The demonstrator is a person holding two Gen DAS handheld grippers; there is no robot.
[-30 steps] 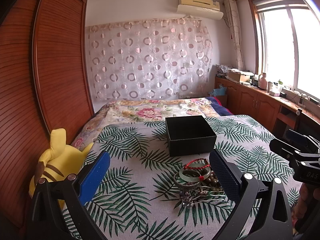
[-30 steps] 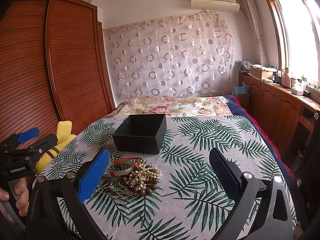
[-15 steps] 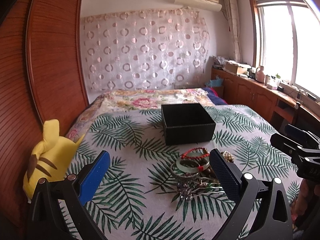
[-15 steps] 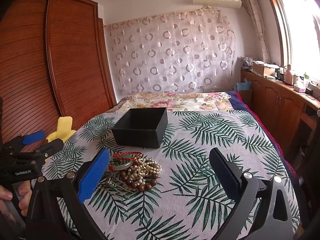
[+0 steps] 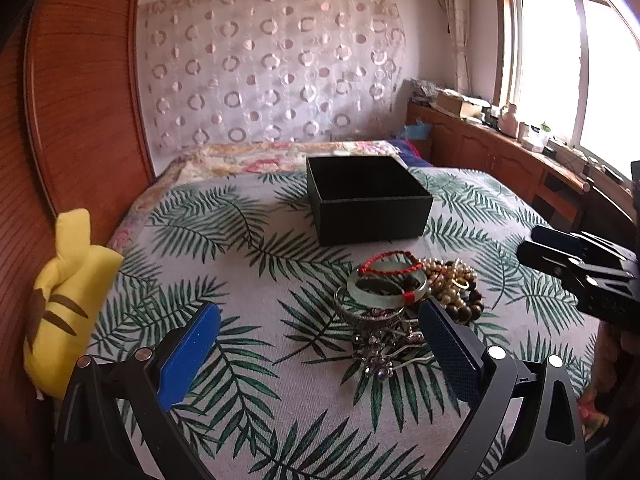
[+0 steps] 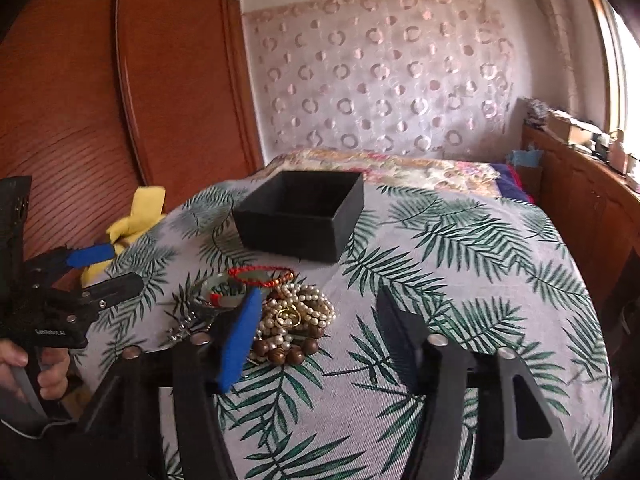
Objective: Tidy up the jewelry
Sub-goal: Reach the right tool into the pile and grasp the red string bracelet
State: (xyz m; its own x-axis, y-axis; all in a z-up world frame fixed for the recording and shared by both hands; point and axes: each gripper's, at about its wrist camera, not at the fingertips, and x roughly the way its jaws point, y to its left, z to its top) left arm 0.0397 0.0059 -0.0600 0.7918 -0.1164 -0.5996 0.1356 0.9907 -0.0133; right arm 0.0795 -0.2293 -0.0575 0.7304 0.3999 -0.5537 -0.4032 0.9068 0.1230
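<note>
- Bedspread (image 5: pixel 248 280) with green palm-leaf print, covering the bed and bearing everything below.
- Black box (image 5: pixel 366 204), open-topped, standing upright near the middle of the bedspread; interior dark, contents not discernible.
- Jewelry pile (image 5: pixel 404 300) heaped just in front of the box, apart from it: pale green bangle (image 5: pixel 386 288) on top, red cord bracelet (image 5: pixel 390 262) lying across its far edge, pearl strands (image 6: pixel 298 306) and dark wooden beads (image 6: pixel 286 354) to the side, silver pieces (image 5: pixel 378 348) nearest the camera.
- Left gripper (image 5: pixel 320 332) spread wide above the bedspread, nothing between the jaws; right-hand finger overlapping the near edge of the pile in view, contact uncertain.
- Right gripper (image 6: pixel 318 322) about half spread, having just been closing; only patterned cloth between the jaws, blue pad just beside the pearls, possibly brushing them.
- Hand (image 6: pixel 36 368) gripping the left tool's handle, seen at the lower left of the right wrist view.
- Yellow plush toy (image 5: pixel 64 300) leaning at the bed's edge against the wooden wardrobe (image 5: pixel 72 100).
- Circle-patterned curtain (image 5: pixel 272 68) behind the bed.
</note>
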